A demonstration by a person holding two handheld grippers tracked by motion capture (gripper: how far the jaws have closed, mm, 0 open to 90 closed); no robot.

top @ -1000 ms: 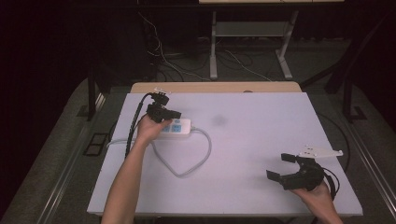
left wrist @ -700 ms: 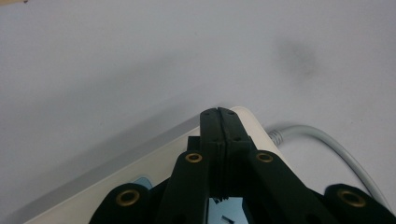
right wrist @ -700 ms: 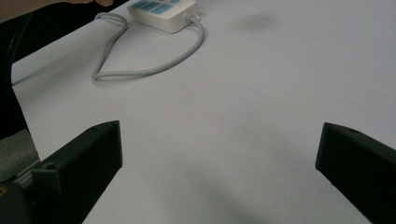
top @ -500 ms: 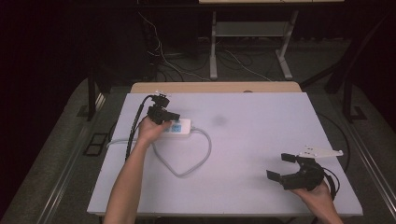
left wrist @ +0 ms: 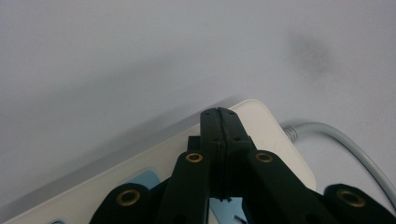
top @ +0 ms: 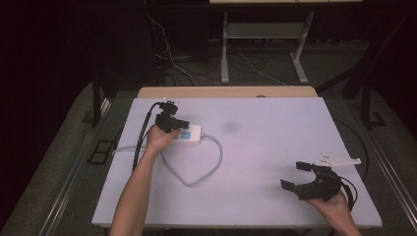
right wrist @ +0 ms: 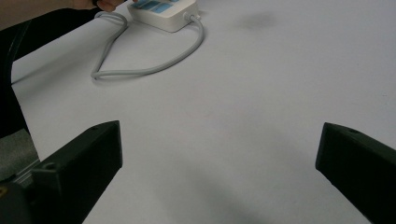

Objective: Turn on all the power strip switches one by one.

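On table, one power strip.

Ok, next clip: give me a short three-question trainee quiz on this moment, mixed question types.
1. True or false: the left gripper has its jaws shut together above the power strip.
2. Which gripper stands wide open over bare table? A) left B) right
3. Fill in: the strip's grey cable lies in a ____ on the table.

Key
1. True; nothing shows between the jaws.
2. B, at the near right, well apart from the strip.
3. Loop.
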